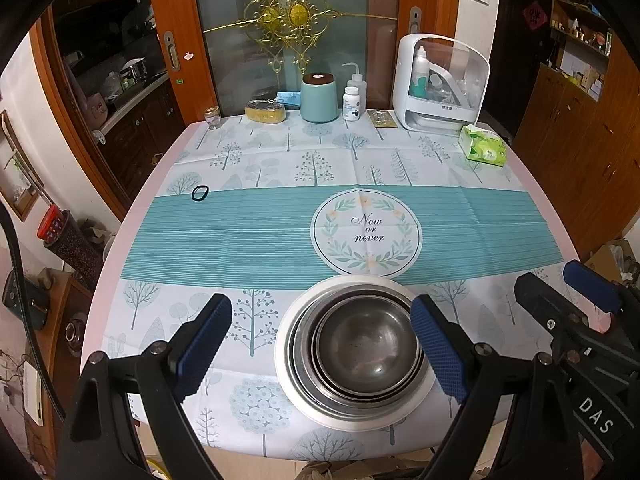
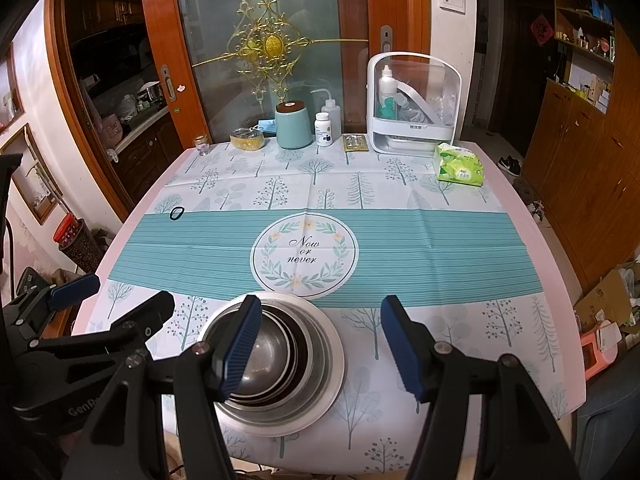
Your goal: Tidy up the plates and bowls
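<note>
Both grippers, left (image 1: 322, 344) and right (image 2: 320, 350), hang spread and empty over nested bowls (image 1: 368, 350) on a plate (image 1: 286, 364)

The bowls (image 1: 370, 350) sit one inside another, and the whole stack sits on a plate (image 1: 288, 376). The plate is on the table (image 1: 132, 216), near the front edge. The left gripper (image 1: 320, 346) hangs over the left part of the stack. The right gripper (image 2: 320, 348) hangs over the right side of the plate. Behind the plate is a round picture with words (image 1: 366, 230) on the cloth. A small ring (image 1: 199, 193) lies far to the left. Along the back edge stand a small jar (image 1: 212, 117), a canister (image 1: 319, 97), two bottles (image 1: 352, 98) and a big box (image 1: 436, 84). A tissue pack (image 1: 483, 147) lies in front of the box, to the right.
</note>
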A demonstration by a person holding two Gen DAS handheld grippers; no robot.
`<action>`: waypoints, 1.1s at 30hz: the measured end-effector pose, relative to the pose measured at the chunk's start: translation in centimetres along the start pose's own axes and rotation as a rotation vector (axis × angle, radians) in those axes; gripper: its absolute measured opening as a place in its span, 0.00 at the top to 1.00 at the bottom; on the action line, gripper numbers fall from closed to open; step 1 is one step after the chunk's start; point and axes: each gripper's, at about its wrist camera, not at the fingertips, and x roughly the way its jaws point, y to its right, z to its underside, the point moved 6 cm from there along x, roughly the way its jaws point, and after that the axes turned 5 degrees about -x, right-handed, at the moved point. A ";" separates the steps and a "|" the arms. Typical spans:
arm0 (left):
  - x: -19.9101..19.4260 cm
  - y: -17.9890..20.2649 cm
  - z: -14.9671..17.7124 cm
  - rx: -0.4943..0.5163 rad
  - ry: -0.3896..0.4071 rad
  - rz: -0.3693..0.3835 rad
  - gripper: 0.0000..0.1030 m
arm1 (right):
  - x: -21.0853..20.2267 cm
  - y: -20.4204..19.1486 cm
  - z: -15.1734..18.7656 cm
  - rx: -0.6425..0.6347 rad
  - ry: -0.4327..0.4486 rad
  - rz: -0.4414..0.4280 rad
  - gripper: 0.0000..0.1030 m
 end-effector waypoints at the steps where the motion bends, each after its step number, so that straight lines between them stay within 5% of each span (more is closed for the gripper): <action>1: 0.0 0.0 0.0 0.000 0.000 0.001 0.13 | 0.1 0.0 0.0 0.000 -0.001 -0.001 0.39; 33: 0.6 -0.2 1.2 -0.001 -0.010 0.006 0.13 | 0.3 -0.2 0.4 0.002 -0.005 0.001 0.39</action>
